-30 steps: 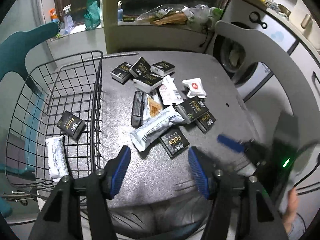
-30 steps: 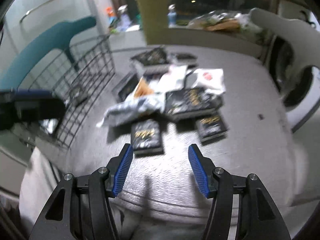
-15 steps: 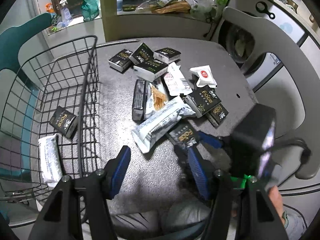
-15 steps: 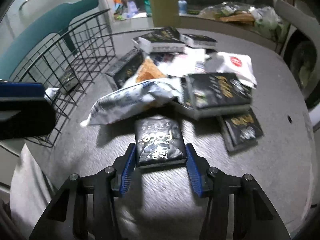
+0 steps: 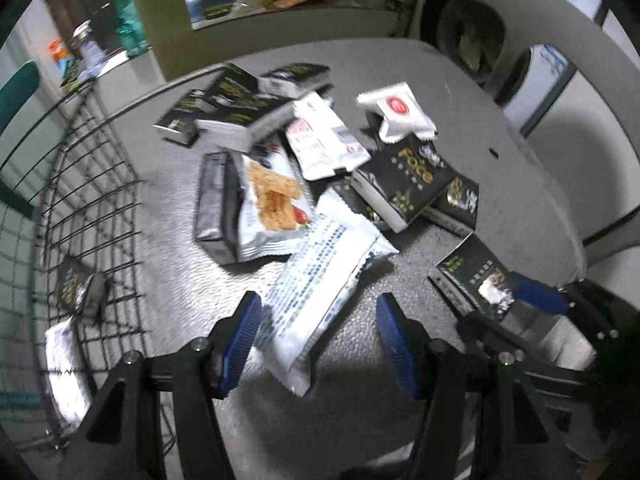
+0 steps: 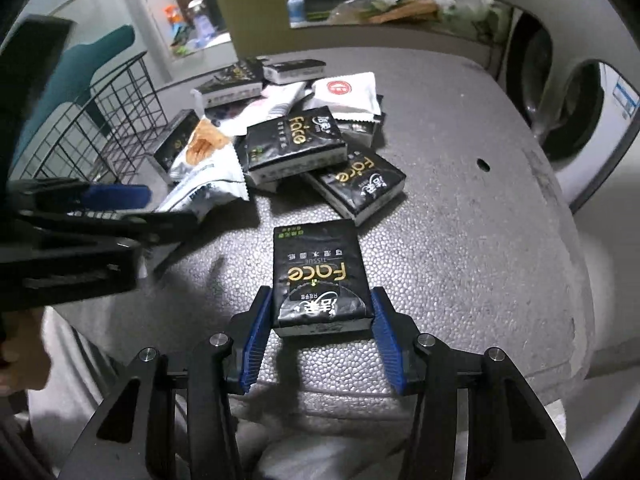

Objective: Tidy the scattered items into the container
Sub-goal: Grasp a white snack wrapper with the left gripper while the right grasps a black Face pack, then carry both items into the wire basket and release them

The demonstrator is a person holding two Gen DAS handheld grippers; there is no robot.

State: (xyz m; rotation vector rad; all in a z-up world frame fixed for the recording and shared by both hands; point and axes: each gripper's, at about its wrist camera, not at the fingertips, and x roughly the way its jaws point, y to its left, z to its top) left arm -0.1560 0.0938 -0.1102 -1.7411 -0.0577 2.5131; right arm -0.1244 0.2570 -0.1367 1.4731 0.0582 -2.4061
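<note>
A pile of black tissue packs (image 6: 294, 144), a biscuit packet (image 5: 272, 200) and white sachets (image 5: 396, 110) lies on the grey table (image 6: 472, 240). The wire basket (image 5: 92, 184) stands at the left with a black pack (image 5: 76, 288) and a white packet (image 5: 66, 364) inside. My left gripper (image 5: 318, 320) is open, low over the near end of a white blue-dotted packet (image 5: 324, 276), which lies between its fingers without contact. My right gripper (image 6: 320, 312) is shut on one black tissue pack (image 6: 320, 272), pads on both long sides, apart from the pile.
A grey chair (image 6: 560, 8) and a washing machine (image 6: 592, 112) are at the right. A teal chair (image 6: 100, 52) stands behind the basket. The table's near edge runs just below both grippers. Bottles and bags line the sill at the back.
My left gripper has come down and forward over the white dotted packet, still open. My right gripper closed on the black tissue pack and the pack now sits clear of the pile.
</note>
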